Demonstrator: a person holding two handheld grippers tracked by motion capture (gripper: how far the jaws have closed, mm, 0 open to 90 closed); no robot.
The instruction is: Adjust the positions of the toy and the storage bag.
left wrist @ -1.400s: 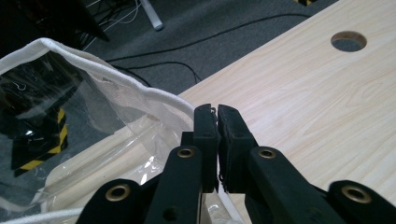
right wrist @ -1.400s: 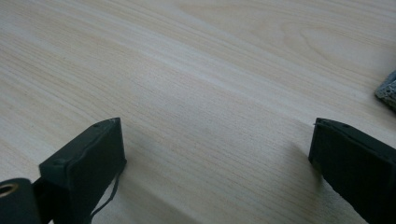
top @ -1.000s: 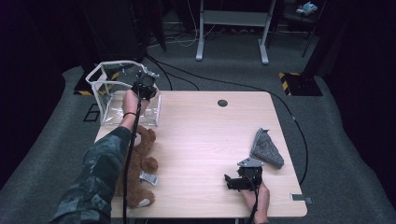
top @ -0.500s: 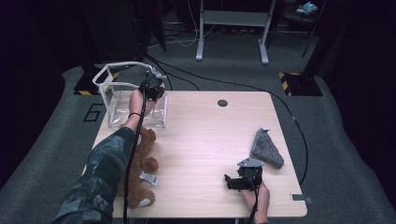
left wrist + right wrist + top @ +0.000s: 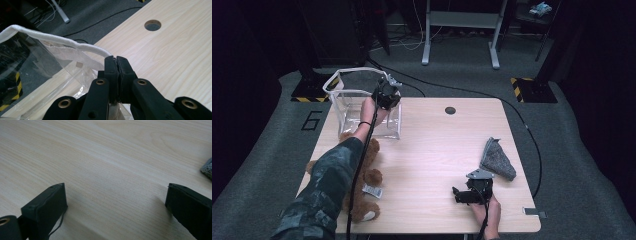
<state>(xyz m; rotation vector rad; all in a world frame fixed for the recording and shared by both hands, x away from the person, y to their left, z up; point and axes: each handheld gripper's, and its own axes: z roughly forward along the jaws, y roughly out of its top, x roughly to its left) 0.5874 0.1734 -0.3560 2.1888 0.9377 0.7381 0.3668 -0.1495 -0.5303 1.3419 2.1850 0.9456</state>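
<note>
**Bag pinched at its rim by the left gripper, teddy bear waiting just below it**

The left gripper (image 5: 387, 94) has its jaws fully closed on the white fabric rim of the clear plastic bag (image 5: 343, 111), which stands open-topped at the tabletop's (image 5: 432, 150) far-left corner, about 11 o'clock from the table's centre in the high view. In the left gripper view the jaws meet on the white trim (image 5: 75, 45) where the strap joins the clear wall, with the bag (image 5: 35, 65) spreading away toward 9 o'clock from the pinch.

The teddy bear (image 5: 362, 180) lies at 6 o'clock from the bag, just beside its near wall, body running from 12 to 6 along the left edge, partly under the person's left forearm. It probably goes into the bag next, so what matters is that the mouth faces up and the bear sits directly on its near side.

The right gripper (image 5: 460, 195) rests at 5 o'clock on the tabletop, well apart from bear and bag; its jaws stand wide apart with nothing but bare wood (image 5: 112, 170) between them. A grey cloth (image 5: 498, 159) lies near it at 1 o'clock. The left hand is far nearer the bear, but it is occupied, so the free right gripper would have to cross toward 9 o'clock.
</note>
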